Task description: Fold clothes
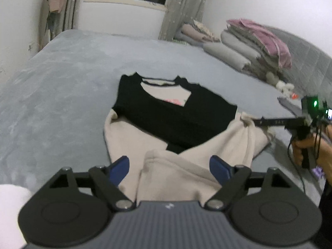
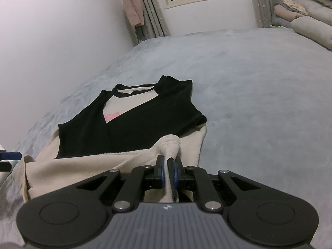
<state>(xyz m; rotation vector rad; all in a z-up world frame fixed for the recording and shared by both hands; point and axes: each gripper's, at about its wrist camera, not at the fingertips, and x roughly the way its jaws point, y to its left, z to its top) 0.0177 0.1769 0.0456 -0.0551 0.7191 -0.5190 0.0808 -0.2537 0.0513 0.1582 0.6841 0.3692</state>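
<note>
A beige top with black sleeves and a pink print (image 1: 176,116) (image 2: 134,128) lies on the grey bed (image 1: 62,83) (image 2: 259,103), its sleeves crossed over the chest. My left gripper (image 1: 169,170) is open over the near hem. A raised beige fold sits between the blue pads (image 1: 119,169) without being pressed. My right gripper (image 2: 168,170) is shut on a bunched corner of the beige hem. In the left wrist view the right gripper (image 1: 257,122) reaches in from the right and lifts that corner, with a hand (image 1: 307,149) on its handle.
Folded quilts and pillows (image 1: 249,47) (image 2: 311,27) are stacked along the far right of the bed, with small items (image 1: 284,86) near them. A window, curtains and hanging clothes (image 2: 134,10) line the far wall. A white wall runs along the bed's left side.
</note>
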